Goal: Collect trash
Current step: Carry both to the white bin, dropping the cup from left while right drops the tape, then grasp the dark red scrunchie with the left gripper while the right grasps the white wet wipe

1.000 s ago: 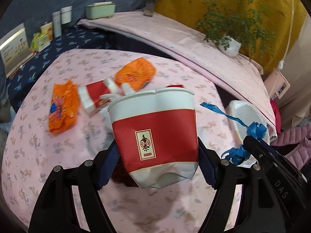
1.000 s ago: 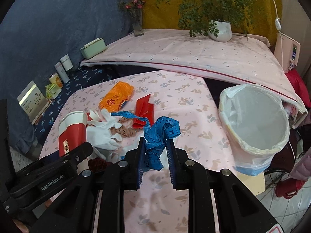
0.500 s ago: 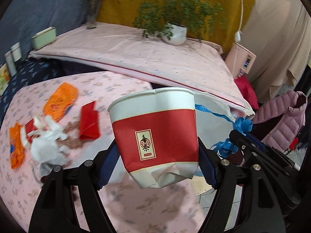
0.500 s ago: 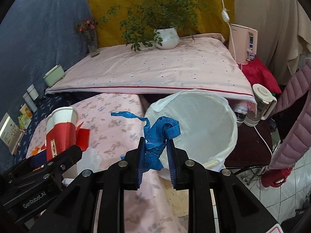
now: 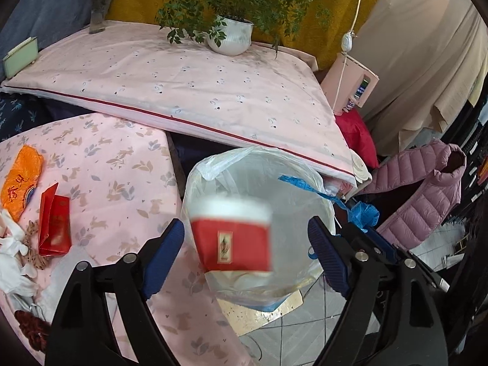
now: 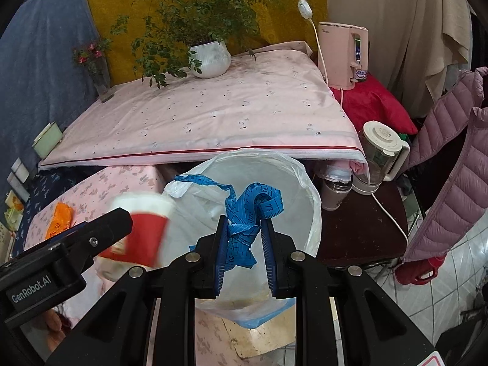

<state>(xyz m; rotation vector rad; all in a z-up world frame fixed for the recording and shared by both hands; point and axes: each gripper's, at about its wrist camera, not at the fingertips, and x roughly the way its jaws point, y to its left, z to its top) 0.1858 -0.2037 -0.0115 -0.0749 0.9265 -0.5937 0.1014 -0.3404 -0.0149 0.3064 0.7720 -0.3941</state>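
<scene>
We've just been opening the left claw (image 5: 245,254), so the red cup (image 5: 233,235) drops loose between its jaws over the bin (image 5: 317,189); could bounce out. Right claw (image 6: 245,241) clamps the blue tape (image 6: 250,210), which may snag.

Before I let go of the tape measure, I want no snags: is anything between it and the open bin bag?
Nothing visible blocks it. The right gripper holds the blue tape measure over the open bin bag. The red paper cup, just freed as the left gripper opened, sits left of it.
</scene>
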